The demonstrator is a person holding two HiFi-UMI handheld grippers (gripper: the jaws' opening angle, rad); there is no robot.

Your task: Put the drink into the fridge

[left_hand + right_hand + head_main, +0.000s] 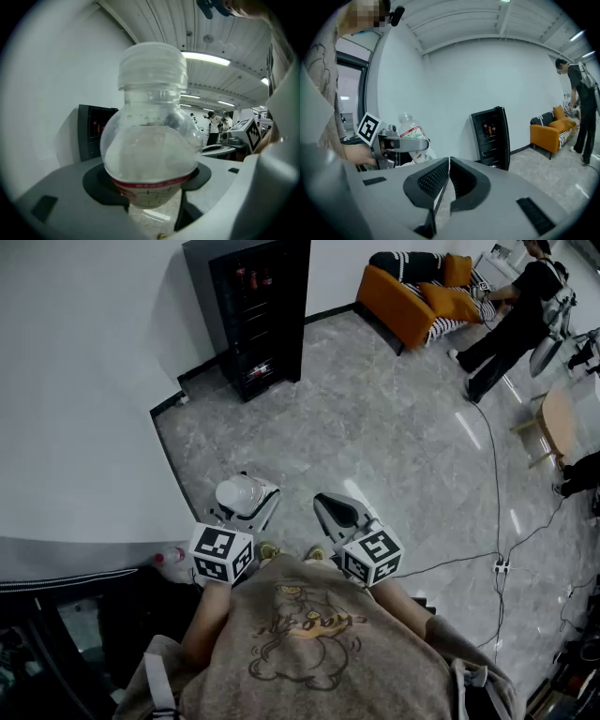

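A clear plastic drink bottle [150,140] with a white cap and a red-edged label stands upright between my left gripper's [150,185] jaws, which are shut on its body. In the head view the bottle [240,494] shows from above, in the left gripper [247,510], just ahead of the person's chest. The right gripper view shows the same bottle [410,131] held at its left. My right gripper [447,174] is shut with nothing in it, its pads touching; it is beside the left one [339,513]. The black glass-door fridge [253,315] stands shut against the far wall, several steps away.
Grey marble-look floor [375,427] lies between me and the fridge. An orange sofa [412,296] stands at the back right, with a person in black [511,315] bending beside it. A cable and power strip [500,565] lie on the floor to the right. A white wall [84,381] runs along the left.
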